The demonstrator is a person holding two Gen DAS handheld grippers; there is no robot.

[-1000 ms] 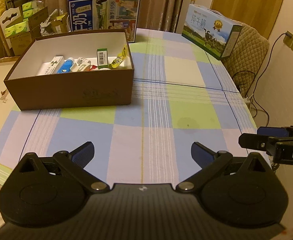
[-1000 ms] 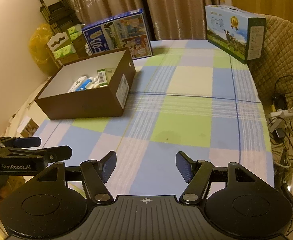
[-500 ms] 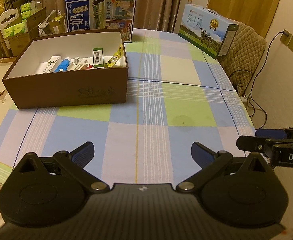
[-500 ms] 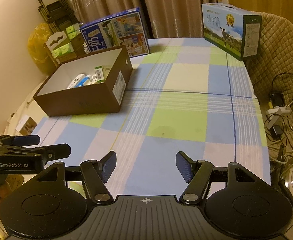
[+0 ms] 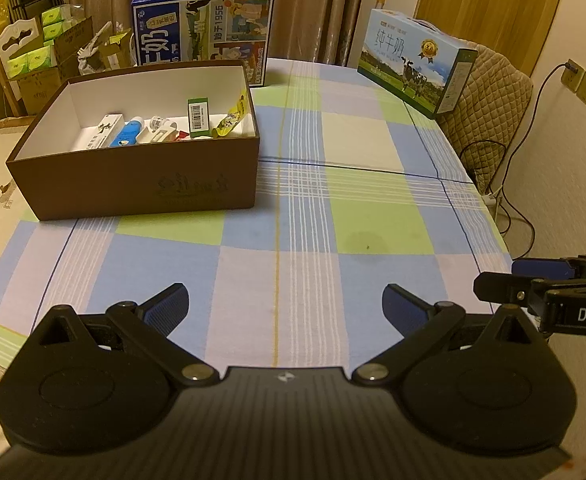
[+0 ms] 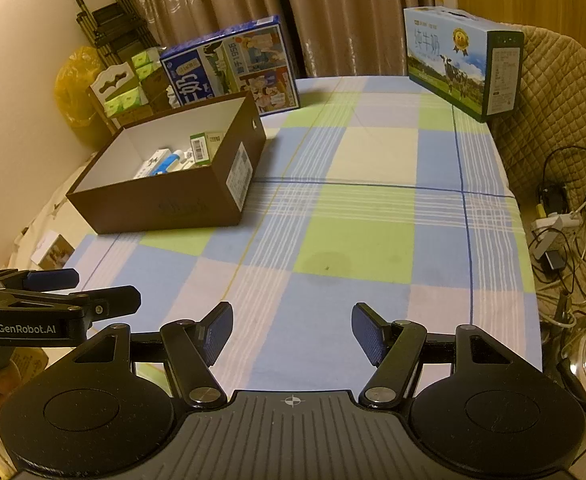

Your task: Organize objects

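Observation:
A brown open shoebox [image 5: 141, 184] [image 6: 173, 204] sits on the left half of the checked tablecloth [image 5: 333, 208]. Inside lie several small items: a green barcoded carton [image 5: 198, 116] [image 6: 200, 149], a blue tube [image 5: 127, 133], a white carton [image 5: 103, 131] and a yellow sachet [image 5: 231, 118]. My left gripper [image 5: 285, 304] hovers open over the near table edge, nothing between its fingers. My right gripper [image 6: 291, 330] is open too, empty, near the front edge. Each gripper shows at the side of the other's view: the right one [image 5: 533, 284], the left one [image 6: 73, 292].
A blue milk carton case [image 5: 203, 32] [image 6: 233, 66] stands behind the shoebox. A second milk case [image 5: 417, 72] [image 6: 463, 60] stands at the far right edge by a quilted chair [image 6: 561, 96]. Cables and a power strip [image 6: 557, 224] lie on the floor right; boxes clutter the left.
Both grippers have drawn back toward the near table edge and risen a little, so the shoebox looks farther away. Both stayed open and empty.

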